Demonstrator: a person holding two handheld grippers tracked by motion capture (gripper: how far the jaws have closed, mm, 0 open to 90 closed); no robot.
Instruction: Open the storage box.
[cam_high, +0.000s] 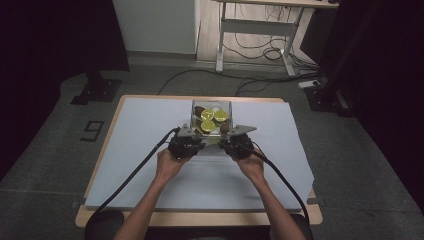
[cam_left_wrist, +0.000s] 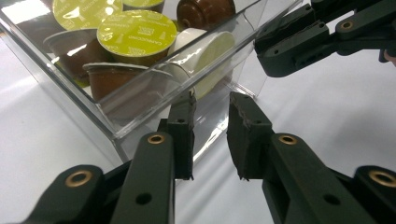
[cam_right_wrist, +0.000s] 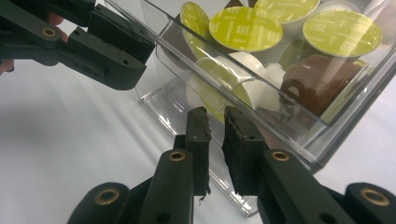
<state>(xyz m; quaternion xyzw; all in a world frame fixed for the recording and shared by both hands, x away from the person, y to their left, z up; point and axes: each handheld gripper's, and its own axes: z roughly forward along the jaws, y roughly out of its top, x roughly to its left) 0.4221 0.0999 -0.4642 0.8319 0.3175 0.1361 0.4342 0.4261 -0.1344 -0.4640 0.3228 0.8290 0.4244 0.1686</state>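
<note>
High view: a clear plastic box (cam_high: 212, 105) filled with coffee capsules (cam_high: 207, 114) is being kept at the middle of the pale sheet (cam_high: 150, 145) covering the table (cam_high: 107, 145), toward its far edge. The box's near wall is being approached by both tools, the left gripper (cam_high: 192, 136) and the right gripper (cam_high: 234, 136) being held side by side just in front of it.

In the left gripper view, the left gripper (cam_left_wrist: 210, 126) is being held nearly closed, a narrow gap being left between the pads at the lower edge of the box (cam_left_wrist: 140, 116); whether the wall is being pinched cannot be told.

In the right gripper view, the right gripper (cam_right_wrist: 215, 128) is being shown almost shut against the box's (cam_right_wrist: 261, 107) near wall, nothing being visibly clamped. Green-lidded capsules (cam_right_wrist: 245, 28) and brown ones are being seen through the plastic.
</note>
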